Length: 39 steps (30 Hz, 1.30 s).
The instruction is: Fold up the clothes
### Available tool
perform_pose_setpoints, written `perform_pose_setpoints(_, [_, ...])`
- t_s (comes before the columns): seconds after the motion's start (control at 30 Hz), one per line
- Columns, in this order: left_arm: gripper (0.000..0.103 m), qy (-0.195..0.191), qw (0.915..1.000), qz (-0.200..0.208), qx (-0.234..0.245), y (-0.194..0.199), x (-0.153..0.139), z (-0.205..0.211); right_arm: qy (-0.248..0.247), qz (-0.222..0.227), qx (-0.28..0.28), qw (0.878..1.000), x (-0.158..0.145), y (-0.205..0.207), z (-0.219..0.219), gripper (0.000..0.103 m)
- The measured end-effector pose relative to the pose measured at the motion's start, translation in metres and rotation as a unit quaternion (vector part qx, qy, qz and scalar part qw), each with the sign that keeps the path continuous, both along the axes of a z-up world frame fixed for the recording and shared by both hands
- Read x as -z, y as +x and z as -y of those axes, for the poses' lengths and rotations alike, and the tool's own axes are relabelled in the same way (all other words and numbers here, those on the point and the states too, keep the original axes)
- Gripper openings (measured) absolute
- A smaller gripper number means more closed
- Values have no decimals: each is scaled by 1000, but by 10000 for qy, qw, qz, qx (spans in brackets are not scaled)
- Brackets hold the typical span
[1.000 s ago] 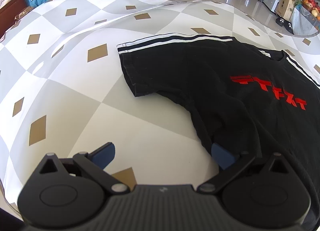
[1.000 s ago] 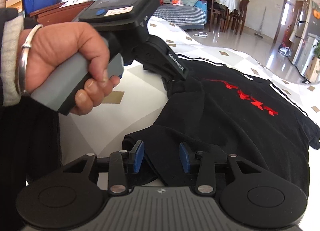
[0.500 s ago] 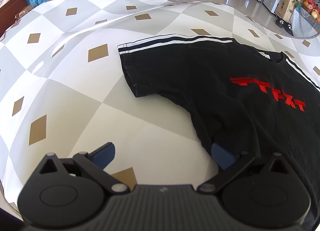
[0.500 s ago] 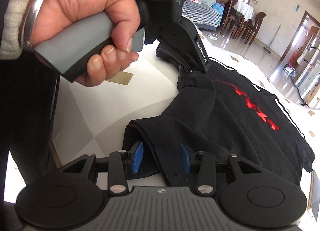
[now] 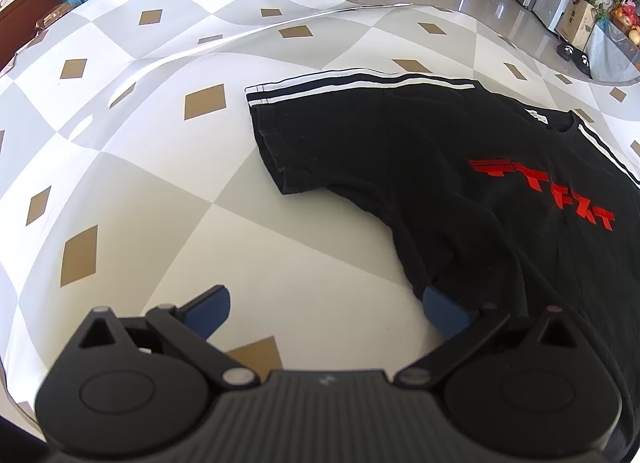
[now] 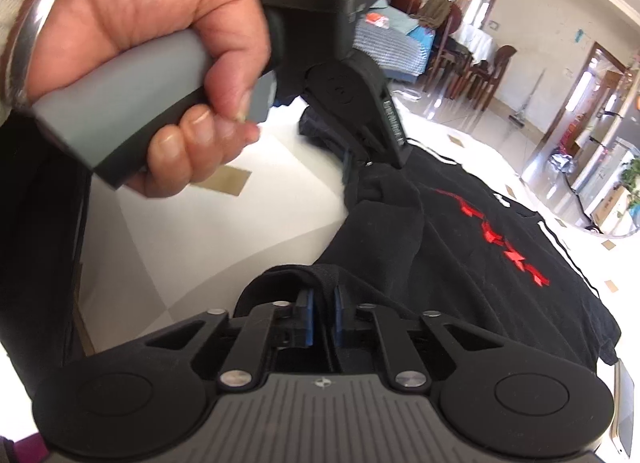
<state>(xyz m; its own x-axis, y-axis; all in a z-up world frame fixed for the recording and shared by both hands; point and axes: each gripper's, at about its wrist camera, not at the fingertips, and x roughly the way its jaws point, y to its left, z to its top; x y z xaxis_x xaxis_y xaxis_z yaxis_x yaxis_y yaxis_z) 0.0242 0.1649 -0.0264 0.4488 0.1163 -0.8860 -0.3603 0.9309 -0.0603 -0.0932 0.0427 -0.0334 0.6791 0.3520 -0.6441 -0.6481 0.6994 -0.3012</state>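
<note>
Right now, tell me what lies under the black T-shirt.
The black T-shirt lies on a checked cloth of white, grey and tan diamonds. What the cloth covers is hidden. One pad of the left tool slips under its hem.

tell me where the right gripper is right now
In the right wrist view, the right gripper sits low at centre, shut on the black t-shirt's near hem.

My right tongs [image 6: 323, 313] just closing, pinching the black T-shirt [image 6: 460, 263] hem, my left hand [image 6: 132, 47] gripping the other tongs beyond
</note>
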Motion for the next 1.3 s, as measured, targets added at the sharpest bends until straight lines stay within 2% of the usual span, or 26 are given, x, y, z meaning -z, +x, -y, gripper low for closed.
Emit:
perform_pose_setpoints(0.17, [103,18,10000,9,-84,0,0,-2,764,-30,706,9946,-19,13,21,6])
perform_pose_setpoints(0.3, [103,61,9999,20,-80,1,0,0,1595,-151,1626,9736,-37,30,51,6])
perform_pose_setpoints(0.4, [103,110,9999,11,-40,2,0,2,2153,-348,2520,9428,-44,45,82,6])
perform_pose_setpoints(0.47, [103,155,9999,15,-6,2,0,5,2432,-604,3120,9164,-43,55,103,6])
perform_pose_setpoints(0.6, [103,228,9996,50,136,5,0,13,2657,-1179,4047,8670,-29,64,139,8])
perform_pose_setpoints(0.67, [103,263,9994,96,223,6,0,19,2715,-1373,4220,8540,-23,66,149,13])
perform_pose_setpoints(0.7, [103,280,9992,124,274,7,-1,22,2703,-1431,4253,8518,-22,67,153,16])
perform_pose_setpoints(0.77, [103,328,9986,164,391,8,-1,29,2598,-1349,4267,8557,-22,65,156,25])
perform_pose_setpoints(0.87, [103,366,9979,124,516,10,1,38,2400,-1185,4251,8647,-25,64,158,29])
perform_pose_setpoints(1.0, [103,321,9976,88,607,13,6,46,2237,-1005,4220,8728,-33,58,165,30])
perform_pose_setpoints(1.13, [103,257,9973,62,685,17,9,53,2318,-873,4175,8743,-45,48,176,30])
perform_pose_setpoints(1.3, [103,254,9970,-15,732,20,14,58,2496,-803,3861,8844,-56,36,180,30])
